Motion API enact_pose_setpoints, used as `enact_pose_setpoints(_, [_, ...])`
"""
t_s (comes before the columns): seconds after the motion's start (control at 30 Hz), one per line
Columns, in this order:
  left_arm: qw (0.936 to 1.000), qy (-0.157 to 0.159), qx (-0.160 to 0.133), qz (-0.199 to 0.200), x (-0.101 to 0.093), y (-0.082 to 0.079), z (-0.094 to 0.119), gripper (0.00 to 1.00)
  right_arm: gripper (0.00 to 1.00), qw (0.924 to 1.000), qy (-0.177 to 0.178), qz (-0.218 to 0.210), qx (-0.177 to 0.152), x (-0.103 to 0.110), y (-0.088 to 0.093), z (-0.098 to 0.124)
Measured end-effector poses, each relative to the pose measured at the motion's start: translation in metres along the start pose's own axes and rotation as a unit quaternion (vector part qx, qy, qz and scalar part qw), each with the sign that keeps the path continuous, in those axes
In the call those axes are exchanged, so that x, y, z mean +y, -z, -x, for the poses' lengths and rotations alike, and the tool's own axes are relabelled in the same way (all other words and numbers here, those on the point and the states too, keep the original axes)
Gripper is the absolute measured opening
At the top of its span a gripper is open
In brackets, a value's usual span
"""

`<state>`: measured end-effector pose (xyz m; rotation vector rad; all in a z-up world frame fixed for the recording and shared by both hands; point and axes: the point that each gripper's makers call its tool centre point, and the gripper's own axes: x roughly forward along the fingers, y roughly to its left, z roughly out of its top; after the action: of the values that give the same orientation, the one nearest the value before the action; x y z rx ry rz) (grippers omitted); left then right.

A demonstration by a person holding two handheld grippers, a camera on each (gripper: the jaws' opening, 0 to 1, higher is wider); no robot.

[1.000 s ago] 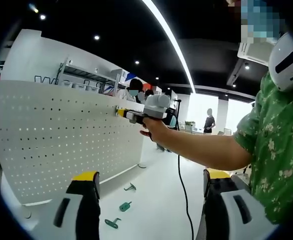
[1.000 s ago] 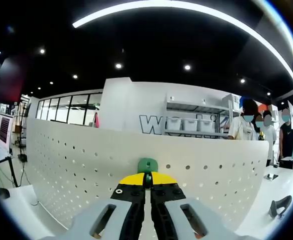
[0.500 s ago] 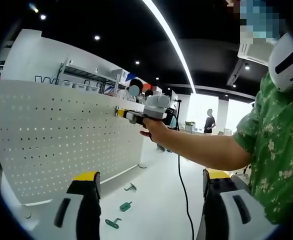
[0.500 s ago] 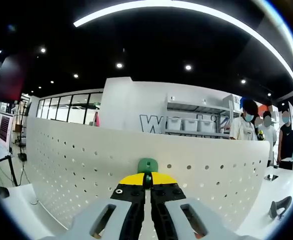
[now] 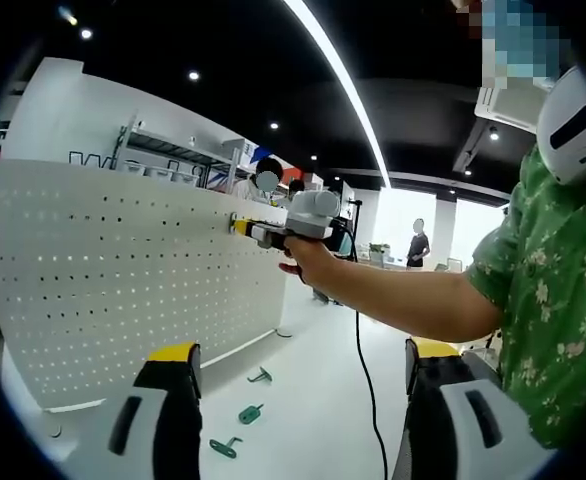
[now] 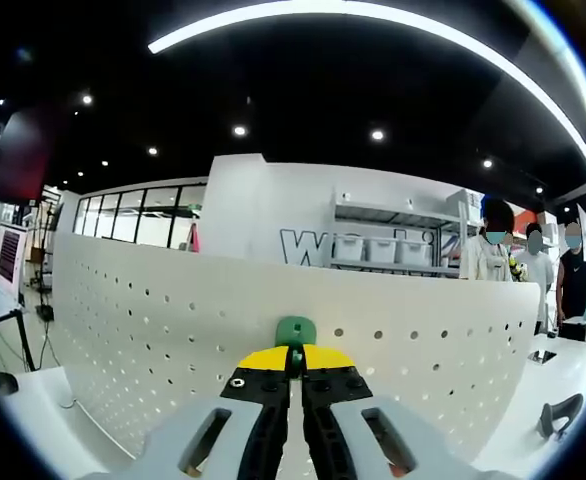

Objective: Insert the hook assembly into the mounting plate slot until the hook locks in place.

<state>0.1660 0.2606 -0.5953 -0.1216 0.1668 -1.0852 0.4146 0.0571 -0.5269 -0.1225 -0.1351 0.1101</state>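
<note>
Green hook (image 6: 295, 331) pressed against the white pegboard (image 6: 153, 330), clamped in the right gripper (image 6: 294, 362).
Hook is smooth plastic with a rounded top; board is matte with rows of round holes. The hand (image 5: 308, 257) reaches out level. Left gripper (image 5: 298, 365) gapes wide, empty, above the spare hooks (image 5: 250, 412) on the table (image 5: 313, 420).

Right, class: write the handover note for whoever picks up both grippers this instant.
Right gripper: jaws shut on the green hook, held against the upper part of the white pegboard.
Left gripper: jaws open, holding nothing, back from the board above the white table.
Spare hooks lie on the table at the board's foot.
Done: hook brought up to the board.
Left: whether it has locked cannot be told; press it home, check it holds, then open the jaws.
</note>
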Motion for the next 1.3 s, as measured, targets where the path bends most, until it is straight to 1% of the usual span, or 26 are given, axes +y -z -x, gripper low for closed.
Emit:
enact_pose_setpoints(0.07, [1.0000,0.000,0.001,0.000,0.0000,0.0003,0.0001,0.86,0.03,1.0000,-0.001,-0.006,-0.001,-0.0002,0.0003,0.0002])
enact_pose_setpoints(0.27, [1.0000,-0.001,-0.001,0.000,0.0007,-0.0002,0.0004,0.86,0.05,1.0000,-0.002,-0.007,-0.001,0.0006,0.0002,0.0005])
enact_pose_setpoints(0.4, [1.0000,-0.002,-0.001,0.001,0.0016,-0.0001,0.0008,0.86,0.02,1.0000,-0.002,-0.001,0.002,0.0006,0.0015,0.0000])
enact_pose_setpoints(0.63, [1.0000,-0.001,-0.001,0.002,0.0016,0.0007,0.0007,0.86,0.01,1.0000,0.002,-0.003,0.004,0.0010,0.0011,-0.0001])
enact_pose_setpoints(0.8, [1.0000,0.000,-0.001,0.002,0.0021,0.0008,0.0000,0.85,0.01,0.9999,0.004,0.007,0.009,0.0015,0.0011,-0.0006])
enact_pose_setpoints(0.87, [1.0000,0.001,-0.001,0.003,0.0017,0.0009,-0.0002,0.85,0.01,0.9999,0.004,0.004,0.011,0.0013,0.0015,-0.0008])
enact_pose_setpoints(1.07, [1.0000,0.001,-0.001,0.002,0.0020,0.0006,-0.0001,0.85,0.05,0.9999,0.000,0.002,0.011,0.0034,0.0017,-0.0006])
enact_pose_setpoints(1.3, [1.0000,0.000,-0.001,0.002,0.0014,0.0008,0.0004,0.85,0.08,0.9999,-0.002,-0.001,0.012,0.0051,0.0067,0.0040])
